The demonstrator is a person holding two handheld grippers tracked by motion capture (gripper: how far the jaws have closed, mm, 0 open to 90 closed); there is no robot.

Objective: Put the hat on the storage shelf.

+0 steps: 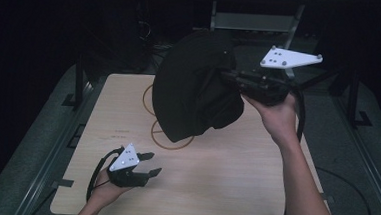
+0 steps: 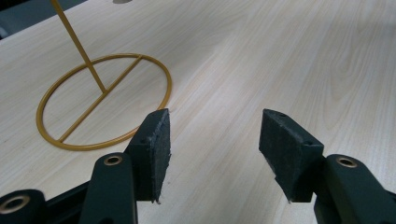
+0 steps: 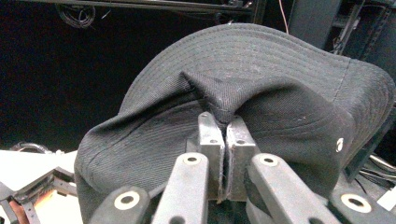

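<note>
Right gripper (image 3: pixel 223 154): jaws pressed together on a pinch of fabric at the crown of the hat (image 3: pixel 261 88), cloth puckering up between them. Hat hangs in the air off that one pinch, brim drooping toward the surface (image 1: pixel 235 165), above the gold stand (image 1: pixel 169 136). My read: gripping the crown lets the open underside face down so it can drop over the stand's rod.

Left gripper (image 1: pixel 142 167): jaws spread wide, holding nothing, low over the near-left of the surface. In the left gripper view its pads (image 2: pixel 156 149) point at the stand's ring base (image 2: pixel 105 100), just short of it, not touching. Probably parked there to steady the base if the hat tips it.

No containers on the surface; the stand carries nothing yet.
</note>
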